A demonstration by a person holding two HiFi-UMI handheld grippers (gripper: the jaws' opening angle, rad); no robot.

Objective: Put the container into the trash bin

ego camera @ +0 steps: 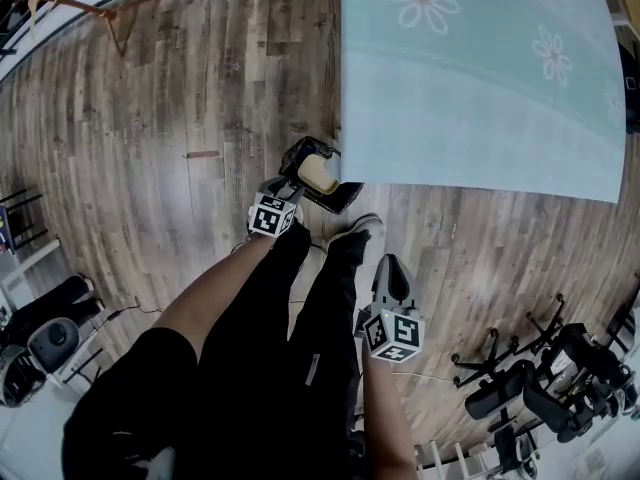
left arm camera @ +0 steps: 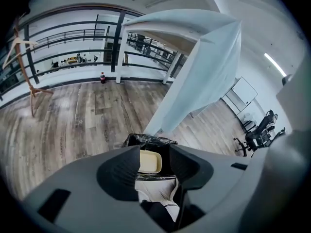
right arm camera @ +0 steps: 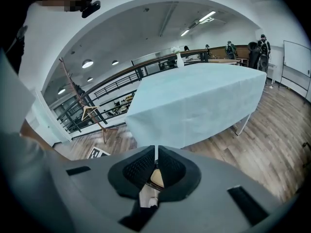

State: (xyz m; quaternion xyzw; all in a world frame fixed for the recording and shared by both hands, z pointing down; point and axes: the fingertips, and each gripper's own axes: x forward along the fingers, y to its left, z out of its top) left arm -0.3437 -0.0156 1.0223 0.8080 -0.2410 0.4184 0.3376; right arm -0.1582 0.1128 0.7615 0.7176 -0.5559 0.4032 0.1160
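A cream plastic container (ego camera: 318,175) lies in the mouth of a small trash bin (ego camera: 338,200) lined with a black bag, on the wooden floor by the table's corner. My left gripper (ego camera: 293,185) hovers just over the bin's near-left side, jaws open. In the left gripper view the container (left arm camera: 149,161) shows between the spread jaws of that gripper (left arm camera: 154,165), and the pads do not touch it; the bag's rim (left arm camera: 146,141) sits behind it. My right gripper (ego camera: 391,266) hangs lower right by the person's legs, shut and empty (right arm camera: 156,166).
A table under a pale blue-green cloth (ego camera: 480,68) stands just beyond the bin. The person's legs and white shoes (ego camera: 365,226) are right beside the bin. Office chairs (ego camera: 540,388) cluster at the lower right, and a wooden coat stand (ego camera: 100,13) stands far left.
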